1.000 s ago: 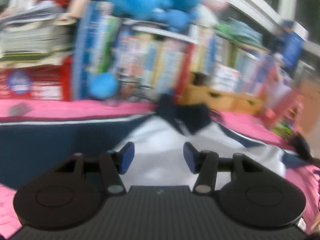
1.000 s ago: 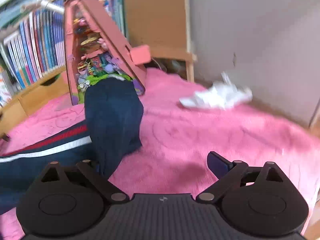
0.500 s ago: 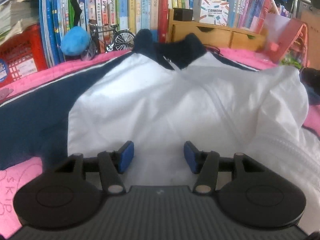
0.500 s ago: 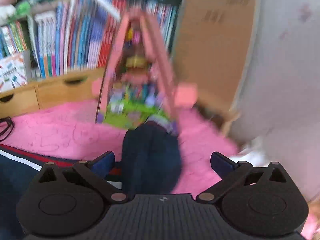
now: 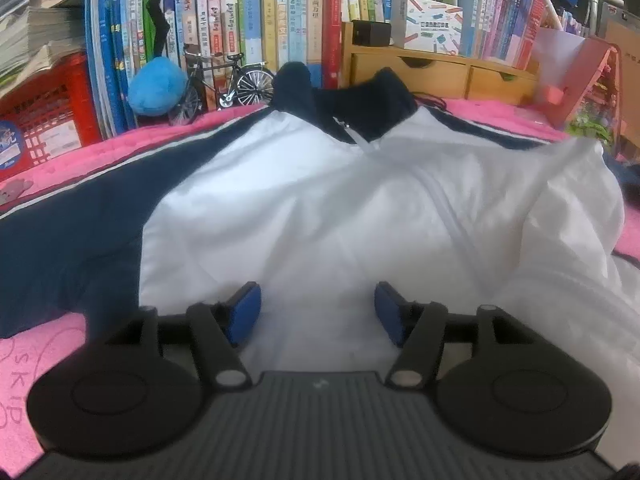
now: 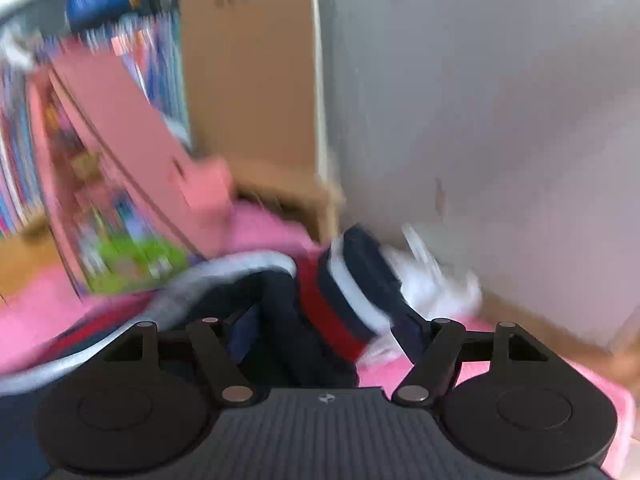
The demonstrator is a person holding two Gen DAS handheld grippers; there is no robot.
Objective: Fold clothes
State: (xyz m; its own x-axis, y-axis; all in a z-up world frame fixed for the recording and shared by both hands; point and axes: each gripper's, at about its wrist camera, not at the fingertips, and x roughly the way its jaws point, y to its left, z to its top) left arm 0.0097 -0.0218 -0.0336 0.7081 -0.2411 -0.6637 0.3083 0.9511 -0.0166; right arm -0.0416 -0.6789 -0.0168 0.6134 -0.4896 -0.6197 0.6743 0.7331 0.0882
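Jacket [image 5: 304,216] lies spread front-up on a pink blanket [image 5: 36,364], white body toward the camera, navy collar [image 5: 344,100] at the far end and a navy sleeve [image 5: 68,232] running out to the left; left tongs [image 5: 318,314] hover over the white hem, jaws opening, pads clear of the cloth; right tongs [image 6: 326,334] have the striped navy, red and white cuff [image 6: 348,292] between the jaws, which are closing, though blur hides whether the pads press on it. Behind the collar a wall of books [image 5: 256,12] stands upright, with a model bike [image 5: 224,80] and a blue plush [image 5: 158,86] at their foot, a red crate [image 5: 44,116] to the left, wooden drawers [image 5: 440,72] to the right; a pink toy house [image 6: 120,168], a cardboard sheet [image 6: 248,64] and a grey wall [image 6: 500,100] close off the right side, with crumpled white paper [image 6: 436,280] just beyond the cuff.
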